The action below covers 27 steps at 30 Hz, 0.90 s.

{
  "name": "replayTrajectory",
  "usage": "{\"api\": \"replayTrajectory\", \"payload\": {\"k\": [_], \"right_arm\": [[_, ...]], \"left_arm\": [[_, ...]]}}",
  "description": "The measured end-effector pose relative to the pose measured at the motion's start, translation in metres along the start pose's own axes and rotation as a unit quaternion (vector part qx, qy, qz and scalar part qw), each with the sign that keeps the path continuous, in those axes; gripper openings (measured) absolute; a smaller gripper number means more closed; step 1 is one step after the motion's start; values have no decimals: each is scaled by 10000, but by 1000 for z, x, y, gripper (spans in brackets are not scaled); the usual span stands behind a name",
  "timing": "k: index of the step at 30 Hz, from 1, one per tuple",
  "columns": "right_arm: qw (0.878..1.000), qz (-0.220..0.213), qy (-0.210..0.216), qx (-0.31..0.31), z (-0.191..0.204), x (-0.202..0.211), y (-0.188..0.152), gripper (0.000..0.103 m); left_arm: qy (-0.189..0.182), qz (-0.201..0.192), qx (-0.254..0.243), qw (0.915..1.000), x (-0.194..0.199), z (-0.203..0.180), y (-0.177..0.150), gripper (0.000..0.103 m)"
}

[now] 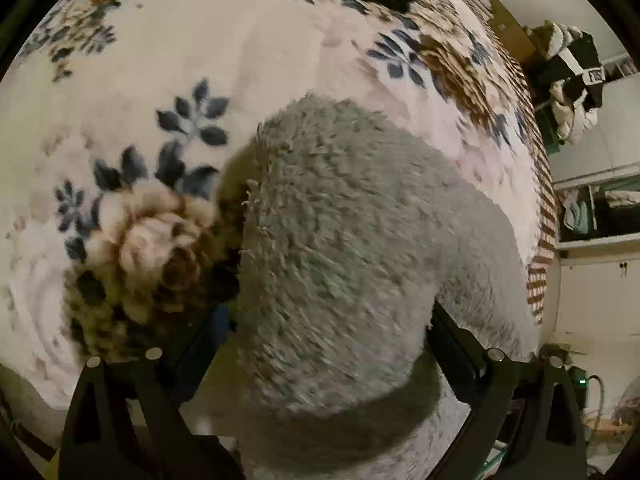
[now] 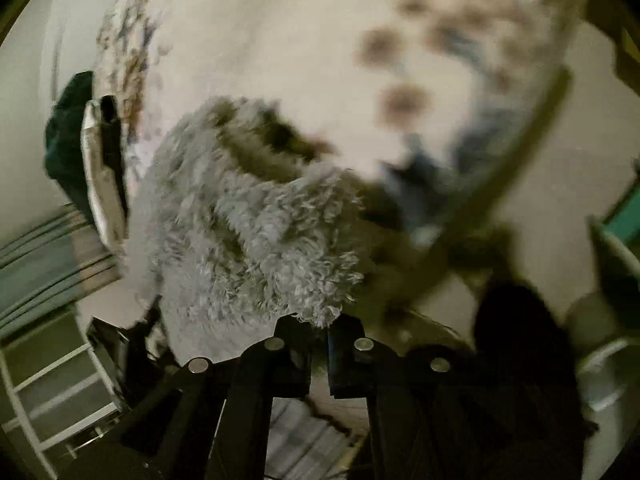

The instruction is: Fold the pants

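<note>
- The fluffy grey fleece pants (image 1: pixel 340 248) lie bunched on a cream floral plush blanket (image 1: pixel 248 52).
- The left gripper (image 1: pixel 320 344) stands wide apart, fleece filling the gap.
- The right gripper (image 2: pixel 318 330) pinches the fleece edge (image 2: pixel 256 232).

Shaggy grey fleece pants (image 1: pixel 352 248), plush floral blanket (image 1: pixel 248 52), matt black plastic right hand-held gripper (image 2: pixel 319 344).
</note>
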State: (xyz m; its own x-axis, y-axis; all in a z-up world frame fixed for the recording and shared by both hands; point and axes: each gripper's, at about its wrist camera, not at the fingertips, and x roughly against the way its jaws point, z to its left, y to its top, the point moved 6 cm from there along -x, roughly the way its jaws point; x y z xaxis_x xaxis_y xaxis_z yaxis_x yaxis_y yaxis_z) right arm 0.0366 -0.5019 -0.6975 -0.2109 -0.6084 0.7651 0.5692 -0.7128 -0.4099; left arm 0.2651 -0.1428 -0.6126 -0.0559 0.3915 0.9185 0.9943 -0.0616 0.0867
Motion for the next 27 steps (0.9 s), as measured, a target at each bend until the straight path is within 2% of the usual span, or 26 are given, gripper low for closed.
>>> {"api": "replayTrajectory", "payload": {"k": [1,2,4,5,6,7,8,10,13,15,17,18,20,21,22,23,24,25,27], "right_arm": [[9999,53,-122,74,-7,-3,0,5],[9998,192,-60,76,-10,-7,0,5],[9984,493,265,32,-5,-18,1,9],[9983,456,342,154,3,-17,4,22],[9979,357,437,318,10,-13,5,50],[9967,264,640,423,15,-9,5,70],[9941,225,960,457,19,-7,4,103],[9884,332,1414,450,27,-16,4,103],[9836,607,1611,539,34,-48,5,103],[9812,623,1681,707,47,-66,4,103],[9735,584,2000,940,73,-72,-2,103],[9721,457,2009,1118,88,-71,-6,103],[9759,339,1672,1359,100,-75,-9,102],[9785,253,1540,1349,101,-77,-8,88],[9808,200,1431,1313,99,-78,-8,77],[9822,164,1340,1305,99,-77,-8,59],[9819,108,1334,1337,101,-73,-9,48],[9816,38,1296,1403,105,-66,-10,44],[9800,-55,1220,1573,116,-54,-14,39]], "left_arm": [[-21,30,-16,10000,-1,-2,-2,99],[-46,44,-5,10000,-1,-4,-4,98],[-224,46,56,9997,6,-7,-5,98],[-362,-18,87,9993,12,-7,-6,98],[-594,-146,130,9980,20,-7,-6,98],[-813,-238,170,9963,26,-7,-6,99],[-1072,-327,222,9934,31,-4,-8,99],[-1335,-348,286,9900,29,3,-11,103],[-1540,63,509,9867,0,22,-22,103],[-1791,317,667,9811,-18,26,-29,103],[-2019,430,733,9757,-28,26,-32,103],[-2074,443,720,9746,-31,26,-32,103],[-2093,412,665,9747,-33,25,-29,103],[-2107,368,630,9748,-31,23,-28,102],[-2121,345,548,9751,-29,19,-27,94],[-2180,305,424,9746,-23,13,-26,88],[-2205,219,340,9746,-18,7,-23,76],[-2263,139,265,9736,-11,1,-22,67],[-2417,-3,239,9701,8,-8,-20,63]]}}
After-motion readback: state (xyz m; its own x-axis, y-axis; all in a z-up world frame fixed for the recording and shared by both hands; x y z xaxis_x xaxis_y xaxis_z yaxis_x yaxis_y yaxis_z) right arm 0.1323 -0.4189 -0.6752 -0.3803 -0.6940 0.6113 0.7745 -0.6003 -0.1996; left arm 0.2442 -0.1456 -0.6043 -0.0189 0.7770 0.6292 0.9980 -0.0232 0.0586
